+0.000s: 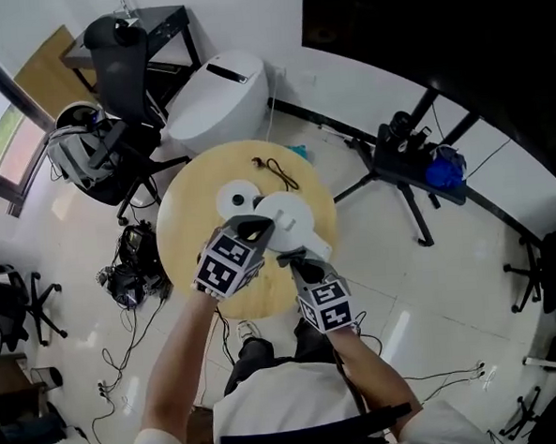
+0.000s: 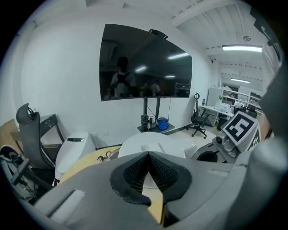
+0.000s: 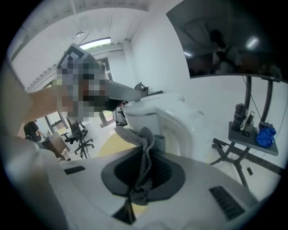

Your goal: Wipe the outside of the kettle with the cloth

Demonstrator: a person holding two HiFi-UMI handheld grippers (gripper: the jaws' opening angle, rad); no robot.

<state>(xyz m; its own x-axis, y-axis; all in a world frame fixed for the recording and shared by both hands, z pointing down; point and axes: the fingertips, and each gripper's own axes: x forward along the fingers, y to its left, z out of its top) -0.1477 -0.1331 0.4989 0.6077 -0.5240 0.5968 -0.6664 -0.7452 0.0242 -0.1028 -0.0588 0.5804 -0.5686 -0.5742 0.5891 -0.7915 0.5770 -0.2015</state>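
Cloth hangs bunched in the pinch of our right gripper, with the white kettle just beyond its tips; we cannot tell whether cloth and kettle touch. Our left gripper has its jaws pressed together on nothing, the kettle's rounded body close ahead of them. Looking down, we find both grippers at the kettle's near side, which stands on the table.

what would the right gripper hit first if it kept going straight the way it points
The kettle: its white body stands right ahead of the right gripper, and the cloth pinched in the jaws would likely touch it first. How near is hard to judge.
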